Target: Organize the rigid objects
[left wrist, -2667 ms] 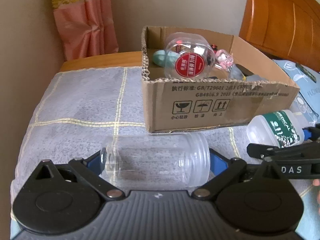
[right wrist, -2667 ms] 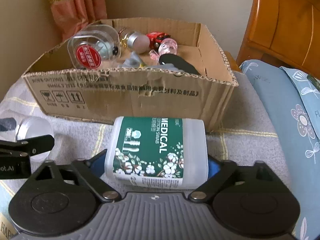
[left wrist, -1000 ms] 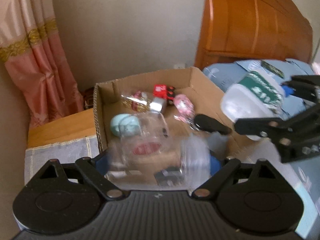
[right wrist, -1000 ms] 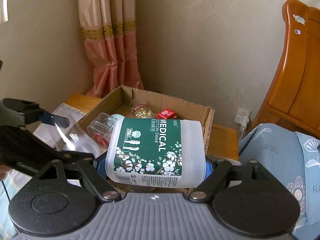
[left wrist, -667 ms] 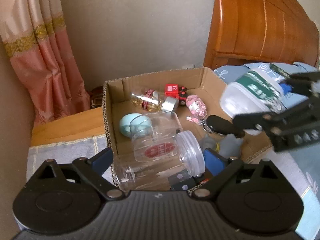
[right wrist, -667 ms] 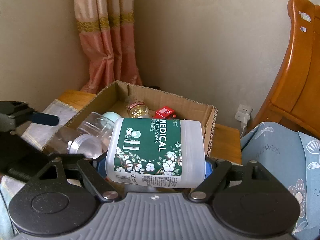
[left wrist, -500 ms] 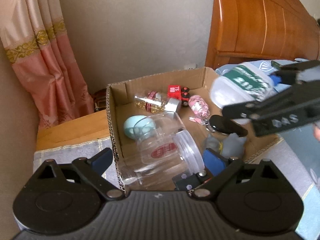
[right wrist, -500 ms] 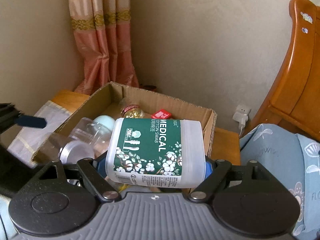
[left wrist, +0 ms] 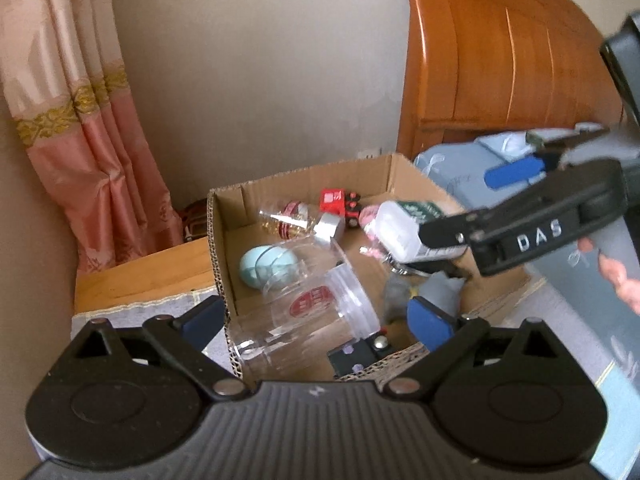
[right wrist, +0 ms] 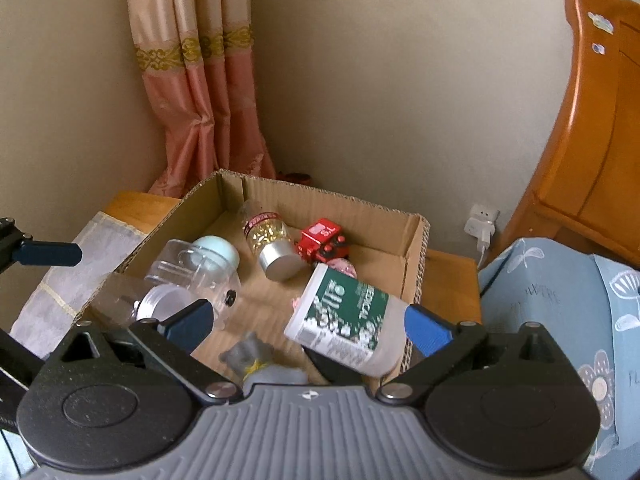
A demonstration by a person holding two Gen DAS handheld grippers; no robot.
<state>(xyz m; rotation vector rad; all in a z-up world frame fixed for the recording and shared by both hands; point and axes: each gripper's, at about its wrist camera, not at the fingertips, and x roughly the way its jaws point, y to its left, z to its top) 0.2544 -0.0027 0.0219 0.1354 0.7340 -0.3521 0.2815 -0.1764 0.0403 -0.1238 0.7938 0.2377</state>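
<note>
The left gripper [left wrist: 314, 316] hangs over the near left corner of the cardboard box [left wrist: 218, 248], its blue-padded fingers [left wrist: 202, 318] spread wide and touching nothing. Between and below them the clear plastic jar [left wrist: 308, 334] lies on its side inside the box, ribbed mouth toward the right, resting against a second clear jar with a red round label [left wrist: 310, 300]; a pale blue egg-shaped thing [left wrist: 262, 266] sits just behind. Further right, the right gripper [right wrist: 306, 322] is also spread open above the box's near right part. The white cotton swab bottle [right wrist: 348, 324], with its green "MEDICAL" label and flower print, lies tilted between the fingers; whether the right pad still touches its end I cannot tell. At the box's back lie a bottle of gold beads with a silver cap [right wrist: 268, 242] and a red toy train [right wrist: 324, 244].
</note>
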